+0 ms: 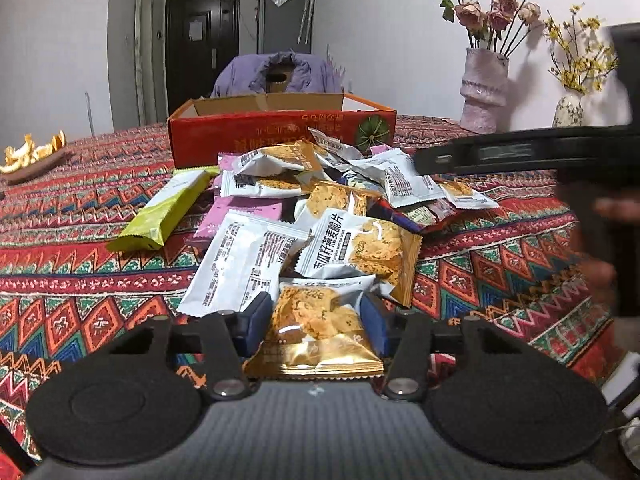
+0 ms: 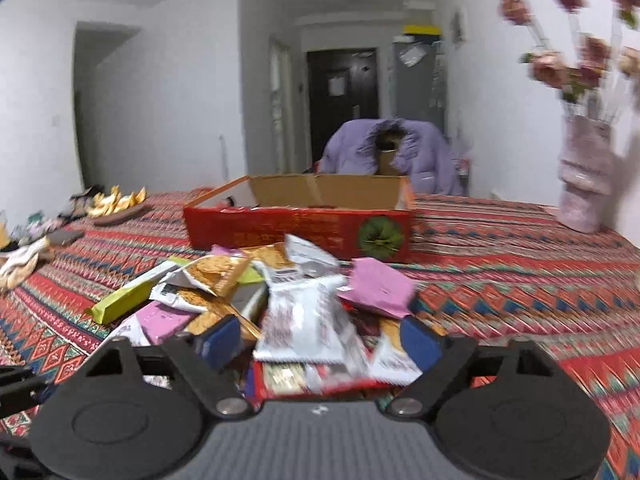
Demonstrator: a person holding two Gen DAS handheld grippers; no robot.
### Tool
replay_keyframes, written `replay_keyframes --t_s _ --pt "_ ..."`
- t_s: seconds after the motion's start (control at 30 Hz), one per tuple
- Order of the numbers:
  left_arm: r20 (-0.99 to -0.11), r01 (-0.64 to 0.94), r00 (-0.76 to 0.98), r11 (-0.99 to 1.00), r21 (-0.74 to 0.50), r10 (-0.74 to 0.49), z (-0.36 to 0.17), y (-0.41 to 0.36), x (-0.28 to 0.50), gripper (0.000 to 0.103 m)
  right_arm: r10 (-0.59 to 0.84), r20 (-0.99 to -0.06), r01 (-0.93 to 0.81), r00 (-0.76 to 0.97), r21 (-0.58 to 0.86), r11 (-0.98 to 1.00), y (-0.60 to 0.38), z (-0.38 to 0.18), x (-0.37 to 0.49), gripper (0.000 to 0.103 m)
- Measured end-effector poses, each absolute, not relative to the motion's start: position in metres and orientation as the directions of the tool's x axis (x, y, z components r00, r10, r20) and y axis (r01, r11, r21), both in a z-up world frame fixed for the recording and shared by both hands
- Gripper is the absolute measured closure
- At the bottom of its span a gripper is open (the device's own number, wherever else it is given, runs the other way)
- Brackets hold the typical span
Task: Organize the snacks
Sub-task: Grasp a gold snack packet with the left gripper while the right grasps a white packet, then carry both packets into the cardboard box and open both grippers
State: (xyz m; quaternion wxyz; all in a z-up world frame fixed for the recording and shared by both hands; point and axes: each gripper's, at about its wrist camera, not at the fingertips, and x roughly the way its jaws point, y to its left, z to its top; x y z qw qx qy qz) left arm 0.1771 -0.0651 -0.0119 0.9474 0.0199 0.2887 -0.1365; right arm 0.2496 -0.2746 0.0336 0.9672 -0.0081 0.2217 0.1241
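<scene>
Gold cracker packet (image 1: pixel 320 328) between left jaws; next packet (image 1: pixel 356 248) reads 南瓜籽燕麦脆片.

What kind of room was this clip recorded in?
Most likely a home dining or living area: a table under a red patterned woven tablecloth, a pale pink ceramic vase of dried roses, a dark front door and a purple padded jacket over a chair.

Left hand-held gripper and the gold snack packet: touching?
Touching. The left wrist view shows the left hand-held gripper with both blue pads pressed against the gold snack packet.
</scene>
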Motion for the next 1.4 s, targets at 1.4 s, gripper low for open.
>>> replay_keyframes --t_s 1.4 --pt "-0.430 0.252 0.863 0.963 -0.091 -0.266 0.184 0.011 0.383 0.058 0.485 -0.350 -0.347 0.802 0.387 0.854 -0.360 0.201 0.362 0.060"
